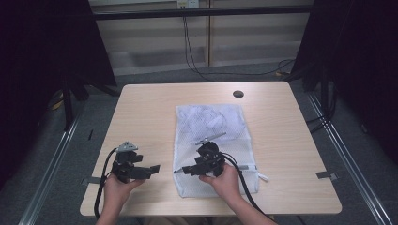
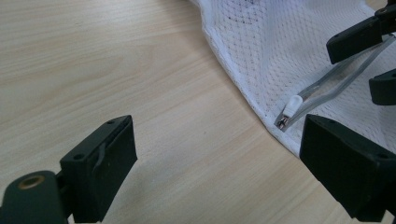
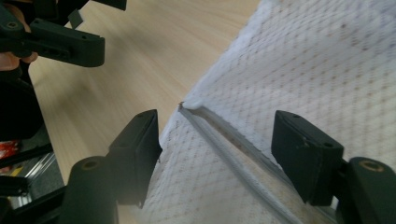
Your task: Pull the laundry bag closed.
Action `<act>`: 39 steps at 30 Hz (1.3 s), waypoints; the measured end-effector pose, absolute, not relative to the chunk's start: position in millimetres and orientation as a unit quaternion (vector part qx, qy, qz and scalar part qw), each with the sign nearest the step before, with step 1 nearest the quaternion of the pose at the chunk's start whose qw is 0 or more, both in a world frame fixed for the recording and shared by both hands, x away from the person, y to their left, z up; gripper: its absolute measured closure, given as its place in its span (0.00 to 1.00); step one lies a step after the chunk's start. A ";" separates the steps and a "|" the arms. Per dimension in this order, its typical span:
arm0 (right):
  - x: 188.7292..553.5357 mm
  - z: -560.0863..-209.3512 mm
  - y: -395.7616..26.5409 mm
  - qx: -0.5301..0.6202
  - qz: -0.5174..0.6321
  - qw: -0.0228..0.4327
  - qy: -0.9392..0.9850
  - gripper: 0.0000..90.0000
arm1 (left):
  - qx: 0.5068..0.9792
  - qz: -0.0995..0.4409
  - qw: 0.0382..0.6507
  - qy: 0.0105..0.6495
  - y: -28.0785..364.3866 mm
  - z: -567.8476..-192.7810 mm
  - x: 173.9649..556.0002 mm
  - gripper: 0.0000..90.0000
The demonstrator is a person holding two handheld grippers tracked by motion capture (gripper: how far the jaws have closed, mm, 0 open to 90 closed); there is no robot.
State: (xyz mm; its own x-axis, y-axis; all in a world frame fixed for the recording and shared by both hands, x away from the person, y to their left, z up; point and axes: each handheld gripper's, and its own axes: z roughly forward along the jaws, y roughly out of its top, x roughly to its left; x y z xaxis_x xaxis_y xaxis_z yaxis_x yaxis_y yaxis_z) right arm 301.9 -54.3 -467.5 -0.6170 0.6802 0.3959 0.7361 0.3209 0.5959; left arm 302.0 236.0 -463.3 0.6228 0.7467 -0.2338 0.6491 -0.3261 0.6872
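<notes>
**Jaws open on both sides of a mesh bag's zipper pull**

Jaws on both grippers stand wide apart, holding nothing. Seen from the high view, a white mesh laundry bag (image 1: 213, 145) lies flat in the middle of a pale wooden tabletop (image 1: 150, 112), its long side running from twelve o'clock to six o'clock. A closed zipper (image 3: 233, 154) runs across the bag near its six o'clock end, and the small white zipper pull (image 2: 291, 108) sits at the bag's nine o'clock edge.

The right gripper (image 1: 184, 171) rests over the bag's near end, pointing toward nine o'clock along the zipper line. In the right gripper view its jaws straddle the zipper, with the pull just ahead of them. The left gripper (image 1: 149, 171) hovers over bare wood just beside the bag at nine o'clock, pointing toward three o'clock at the same corner. In the left gripper view the pull lies between its jaws but farther off, close to the right-hand one.

What could go wrong, as a judgement: the pull is small and lies flat against the mesh, so closing jaws may pinch netting along with it, or miss it and slide off. If only one gripper tugs the pull, the light bag would likely drag across the smooth tabletop or bunch up instead of unzipping; the other gripper should pin the fabric first. Both grippers aim at the same corner, so their jaws could knock together.
</notes>
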 end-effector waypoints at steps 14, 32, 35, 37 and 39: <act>306.9 -472.6 -43.2 -0.443 -0.387 0.055 -0.807 0.45 | 0.811 0.063 0.392 0.430 237.9 -462.3 301.2 0.13; 314.1 -477.1 -28.6 -0.460 -0.383 0.087 -0.796 0.68 | 0.815 0.062 0.385 0.428 238.9 -462.6 301.7 0.13; 315.7 -477.6 -27.1 -0.463 -0.378 0.087 -0.797 0.69 | 0.809 0.062 0.391 0.434 237.2 -463.2 301.6 0.13; 317.0 -478.9 -26.0 -0.461 -0.378 0.092 -0.797 0.71 | 0.811 0.062 0.389 0.432 237.0 -463.7 301.8 0.13; 317.6 -480.0 -24.9 -0.459 -0.377 0.093 -0.799 0.74 | 0.812 0.061 0.387 0.433 237.1 -464.1 301.9 0.13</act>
State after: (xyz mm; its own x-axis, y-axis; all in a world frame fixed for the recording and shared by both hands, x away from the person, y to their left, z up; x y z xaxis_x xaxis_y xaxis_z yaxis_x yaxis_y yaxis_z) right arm 317.6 -24.9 -480.0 -0.5615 0.6641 0.4936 0.8035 0.2950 0.5170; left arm 301.9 237.1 -464.1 0.6182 0.7497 -0.2363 0.6554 -0.3257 0.6815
